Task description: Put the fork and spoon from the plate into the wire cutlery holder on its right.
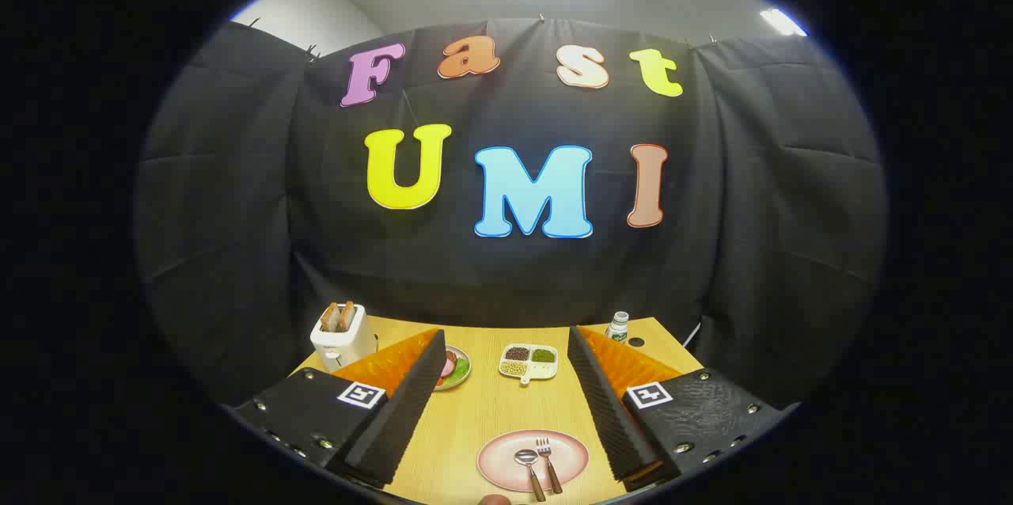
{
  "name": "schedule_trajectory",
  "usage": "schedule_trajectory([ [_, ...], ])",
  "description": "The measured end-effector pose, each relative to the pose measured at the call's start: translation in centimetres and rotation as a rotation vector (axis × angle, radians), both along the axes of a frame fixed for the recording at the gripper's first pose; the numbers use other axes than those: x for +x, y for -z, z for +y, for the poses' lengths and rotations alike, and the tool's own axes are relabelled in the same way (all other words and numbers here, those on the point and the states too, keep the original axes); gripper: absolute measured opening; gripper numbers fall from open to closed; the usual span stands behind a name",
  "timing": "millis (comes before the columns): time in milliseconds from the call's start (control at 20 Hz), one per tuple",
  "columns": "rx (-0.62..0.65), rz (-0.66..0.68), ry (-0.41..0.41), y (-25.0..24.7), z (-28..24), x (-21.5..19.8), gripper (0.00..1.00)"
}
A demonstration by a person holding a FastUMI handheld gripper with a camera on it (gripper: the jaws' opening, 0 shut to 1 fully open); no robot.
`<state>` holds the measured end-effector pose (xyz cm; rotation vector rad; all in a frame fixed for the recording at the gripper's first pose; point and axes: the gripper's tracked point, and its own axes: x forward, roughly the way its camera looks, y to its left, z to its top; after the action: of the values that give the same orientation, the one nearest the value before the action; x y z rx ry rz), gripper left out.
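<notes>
We see our gripper (506, 410) held up over the wooden table (475, 418). Its two fingers (396, 410) are spread wide apart, and they hold nothing.

A pink plate (495, 461) sits on the table between the fingers, close to us. The spoon (529, 469) and the fork (548, 464) lie on the plate side by side. The spoon is on the left and the fork is just beside it on the right. Their handles point toward us.

Farther back, between the fingers, sits a small white tray (529, 362) with four little parts holding dark, green and pale bits. A green plate (460, 369) with food peeks out from behind the left finger. A white toaster (342, 335) with two slices of bread stands at the back left. A small bottle (617, 326) stands at the back right.
</notes>
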<state>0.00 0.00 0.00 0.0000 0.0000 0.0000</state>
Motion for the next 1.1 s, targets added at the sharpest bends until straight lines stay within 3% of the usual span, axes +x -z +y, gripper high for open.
schedule_trajectory([
  [750,0.018,0.060,0.034,1.6,-1.2,1.0,0.96],
  [950,-0.048,0.151,0.097,4.2,-3.0,1.4,0.95],
  [1100,-0.103,0.299,0.185,8.5,-5.0,2.0,0.96],
])
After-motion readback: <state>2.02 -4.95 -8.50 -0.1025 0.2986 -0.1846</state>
